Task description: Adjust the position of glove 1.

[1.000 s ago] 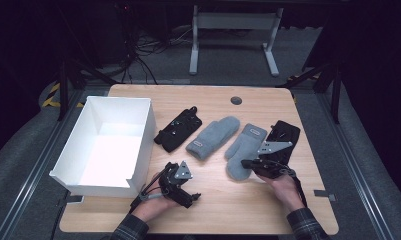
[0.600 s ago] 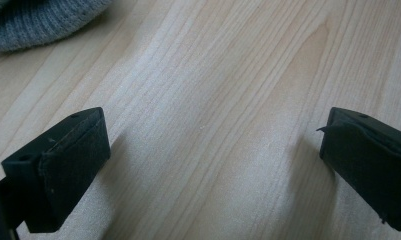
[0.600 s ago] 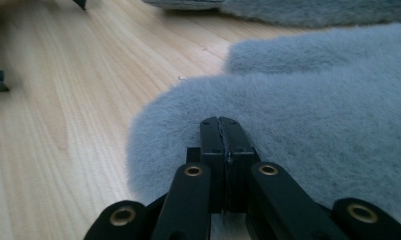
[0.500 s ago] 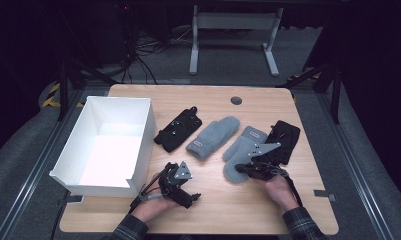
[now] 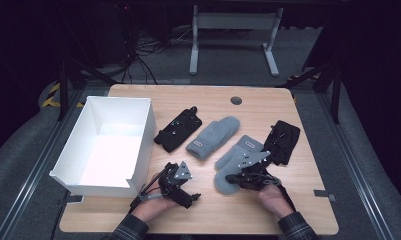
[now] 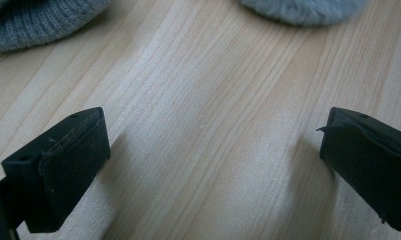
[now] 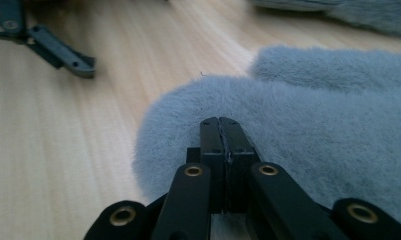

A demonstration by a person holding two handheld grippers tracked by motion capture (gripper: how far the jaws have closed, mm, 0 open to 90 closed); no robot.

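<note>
Two grey mittens lie mid-table: one (image 5: 213, 136) farther back and a fuzzy one (image 5: 236, 159) nearer me. A black glove (image 5: 178, 131) lies left of them and another black glove (image 5: 283, 140) lies to their right. My right gripper (image 5: 233, 176) sits at the near mitten's rounded end. In the right gripper view its jaws are pressed together (image 7: 221, 125) against the mitten's (image 7: 313, 125) fuzzy surface, with no fabric visibly between them. My left gripper (image 5: 182, 189) rests on the wood left of that mitten. It is open (image 6: 213, 150) over bare wood with nothing between its jaws.
A large empty white box (image 5: 138, 150) stands at the table's left, close to my left hand. The wooden table (image 5: 298, 200) has bare room along its front and far edges. A round grommet (image 5: 236, 100) sits near the back edge.
My right gripper has slid left onto the rounded end of the near grey mitten. The left gripper has stayed put.
</note>
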